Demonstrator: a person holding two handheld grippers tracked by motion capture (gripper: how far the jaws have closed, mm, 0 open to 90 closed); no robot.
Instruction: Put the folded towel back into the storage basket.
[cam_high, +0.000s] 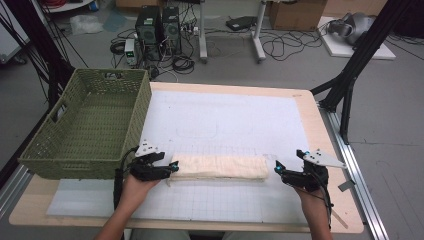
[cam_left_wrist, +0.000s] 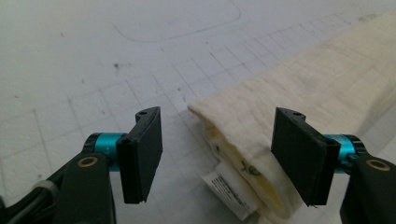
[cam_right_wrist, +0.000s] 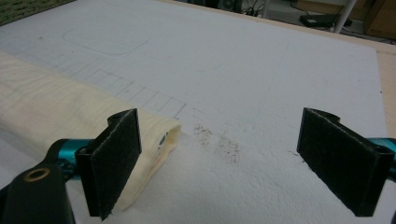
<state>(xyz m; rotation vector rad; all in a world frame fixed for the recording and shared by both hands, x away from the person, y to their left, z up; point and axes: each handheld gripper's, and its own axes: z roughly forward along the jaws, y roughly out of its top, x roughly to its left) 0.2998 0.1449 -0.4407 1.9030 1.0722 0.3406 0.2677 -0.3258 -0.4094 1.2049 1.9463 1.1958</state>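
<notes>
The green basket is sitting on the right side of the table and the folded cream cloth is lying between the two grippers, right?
Not quite. The green basket sits on the left side of the table, as the high view shows. The folded cream cloth does lie between the left gripper and right gripper.

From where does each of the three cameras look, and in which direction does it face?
High view: above the person's side, looking forward and down on table, basket, both forearms.
Left gripper view: on the left gripper, facing the folded cloth end between its open jaws.
Right gripper view: on the right gripper, facing across the white mat.
Both gripper views share the cloth.
</notes>
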